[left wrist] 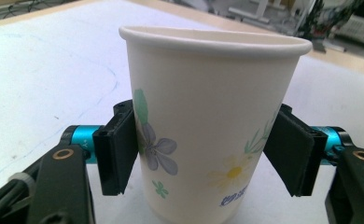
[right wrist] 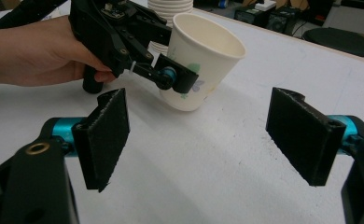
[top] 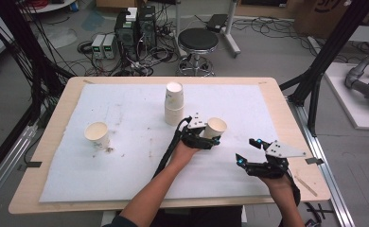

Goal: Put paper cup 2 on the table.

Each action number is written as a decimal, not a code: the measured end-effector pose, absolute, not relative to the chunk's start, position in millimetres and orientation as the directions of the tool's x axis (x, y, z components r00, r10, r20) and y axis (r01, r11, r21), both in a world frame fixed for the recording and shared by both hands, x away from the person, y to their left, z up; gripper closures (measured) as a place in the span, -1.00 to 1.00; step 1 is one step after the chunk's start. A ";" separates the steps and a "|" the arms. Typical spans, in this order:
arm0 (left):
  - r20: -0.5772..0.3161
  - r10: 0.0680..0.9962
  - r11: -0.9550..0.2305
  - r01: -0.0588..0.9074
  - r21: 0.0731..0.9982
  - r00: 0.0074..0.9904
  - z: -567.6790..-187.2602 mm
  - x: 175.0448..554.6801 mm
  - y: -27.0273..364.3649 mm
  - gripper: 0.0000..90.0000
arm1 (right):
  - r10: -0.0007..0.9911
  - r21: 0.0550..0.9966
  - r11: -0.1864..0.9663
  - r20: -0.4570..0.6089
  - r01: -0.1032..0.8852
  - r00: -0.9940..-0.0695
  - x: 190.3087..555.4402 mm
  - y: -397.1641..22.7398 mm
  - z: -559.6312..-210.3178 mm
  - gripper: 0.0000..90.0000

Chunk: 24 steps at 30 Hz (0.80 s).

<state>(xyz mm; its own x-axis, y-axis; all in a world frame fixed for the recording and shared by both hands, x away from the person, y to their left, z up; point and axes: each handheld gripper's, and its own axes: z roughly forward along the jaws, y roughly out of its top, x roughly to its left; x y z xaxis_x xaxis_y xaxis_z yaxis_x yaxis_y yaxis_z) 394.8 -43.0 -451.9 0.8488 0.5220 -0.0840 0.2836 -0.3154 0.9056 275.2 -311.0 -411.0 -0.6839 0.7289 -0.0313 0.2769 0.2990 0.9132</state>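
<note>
Between the pads of my left claw (top: 206, 135) sits the paper cup (left wrist: 208, 126), clamped at mid-wall for carrying toward the cup stack (top: 174, 104) beyond, while my right claw (right wrist: 203, 140) waits apart, empty.

White flowered paper cup (left wrist: 208, 130) pinched in my left gripper (top: 202, 137), tilted toward two o'clock, just off the white mat

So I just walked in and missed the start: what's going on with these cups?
A person works two handheld grippers over a white mat. The left gripper is shut on a flowered paper cup. The right gripper is open with nothing between its fingers. A stack of cups and a single cup stand on the mat.
</note>
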 end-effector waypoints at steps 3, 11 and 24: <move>-0.089 0.533 -0.322 0.299 0.898 0.842 -450.5 394.0 -43.0 -0.29 | 0.724 0.912 0.300 -0.028 0.278 -0.689 274.9 -309.2 -411.0 -0.51; -0.052 0.532 -0.417 0.316 0.852 0.845 -444.5 386.6 -35.6 -0.30 | 0.720 0.911 0.305 -0.028 0.279 -0.694 275.3 -306.8 -411.7 -0.51; -0.153 0.498 -0.352 0.360 0.864 0.854 -443.3 381.0 -16.8 -0.57 | 0.713 0.906 0.312 -0.024 0.287 -0.701 275.7 -303.8 -413.1 -0.51</move>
<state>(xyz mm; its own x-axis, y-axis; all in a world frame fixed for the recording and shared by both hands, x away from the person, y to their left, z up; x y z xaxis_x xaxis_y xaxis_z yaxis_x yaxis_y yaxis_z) 381.0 -16.8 -443.3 0.8536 0.4978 -0.1535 0.3604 -0.3517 0.8640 275.7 -303.8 -413.1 -0.7012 0.7126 -0.0239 0.2866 0.3124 0.9057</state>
